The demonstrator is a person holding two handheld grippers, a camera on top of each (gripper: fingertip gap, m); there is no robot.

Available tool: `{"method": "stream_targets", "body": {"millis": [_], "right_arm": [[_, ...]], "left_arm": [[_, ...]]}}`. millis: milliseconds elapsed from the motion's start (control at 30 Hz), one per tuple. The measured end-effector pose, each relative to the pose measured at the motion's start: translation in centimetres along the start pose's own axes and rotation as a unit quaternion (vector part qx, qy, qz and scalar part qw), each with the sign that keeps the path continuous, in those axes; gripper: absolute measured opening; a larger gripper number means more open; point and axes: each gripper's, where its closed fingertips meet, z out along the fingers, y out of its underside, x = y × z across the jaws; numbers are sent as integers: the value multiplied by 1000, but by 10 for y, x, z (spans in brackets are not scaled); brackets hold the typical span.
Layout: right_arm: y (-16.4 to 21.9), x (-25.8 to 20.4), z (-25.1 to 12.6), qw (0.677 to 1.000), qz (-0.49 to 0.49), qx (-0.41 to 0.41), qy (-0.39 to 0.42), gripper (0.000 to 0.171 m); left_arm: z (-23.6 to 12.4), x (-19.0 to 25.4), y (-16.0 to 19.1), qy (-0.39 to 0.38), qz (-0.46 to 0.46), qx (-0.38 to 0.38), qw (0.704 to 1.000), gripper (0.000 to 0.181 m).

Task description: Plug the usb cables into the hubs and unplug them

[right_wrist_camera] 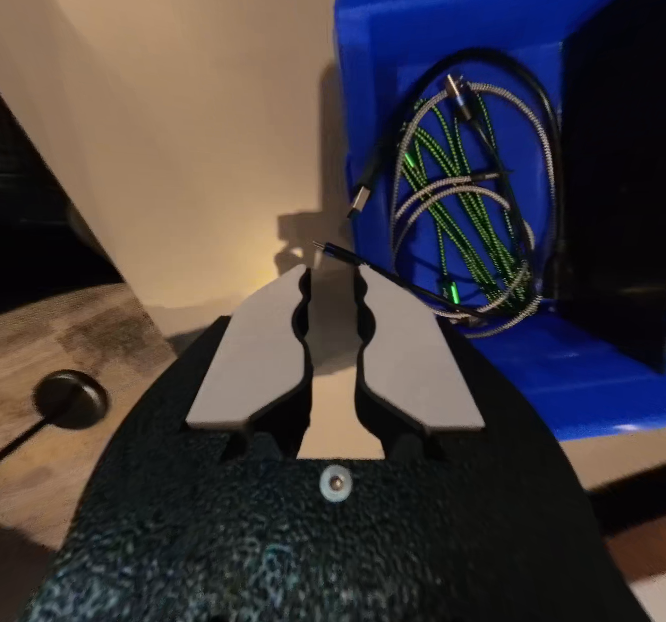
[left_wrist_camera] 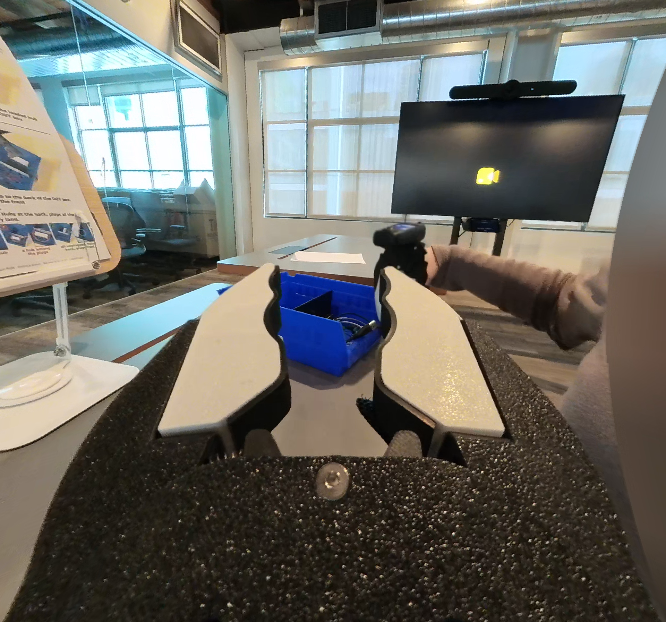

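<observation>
A blue bin (left_wrist_camera: 317, 338) stands on the grey table just beyond my left gripper (left_wrist_camera: 329, 280), which is open and empty. A black divider (left_wrist_camera: 317, 303) splits the bin, and cables (left_wrist_camera: 355, 323) lie in its near part. In the right wrist view the bin (right_wrist_camera: 414, 46) holds a tangle of green braided cables (right_wrist_camera: 465, 208), grey braided cables and black ones. A black cable's small plug (right_wrist_camera: 333, 252) sticks out over the bin's rim, just past my right gripper (right_wrist_camera: 331, 273), which is open and empty. No hub shows.
An instruction sign (left_wrist_camera: 43, 186) on a white stand is at the table's left. The right gripper (left_wrist_camera: 400, 244), held by a sleeved arm (left_wrist_camera: 504, 291), hangs over the bin's far side. A screen on a stand (left_wrist_camera: 504, 157) and another table are behind. A black disc (right_wrist_camera: 70, 399) lies on the floor.
</observation>
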Motion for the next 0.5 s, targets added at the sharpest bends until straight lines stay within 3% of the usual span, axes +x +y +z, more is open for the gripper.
{"method": "stream_targets", "body": {"millis": [33, 200, 333, 500], "right_arm": [[3, 3, 4, 999, -15, -19, 26, 22], [10, 17, 12, 982, -107, -86, 131, 16], [-1, 19, 9, 983, -110, -60, 136, 0], [-14, 29, 8, 991, -55, -16, 123, 0]], "left_arm": [[1, 0, 0, 1, 0, -1, 1000, 52], [1, 1, 0, -1, 3, -3, 1000, 50], [1, 1, 0, 3, -4, 0, 1000, 50], [-1, 0, 0, 3, -8, 3, 1000, 50]]}}
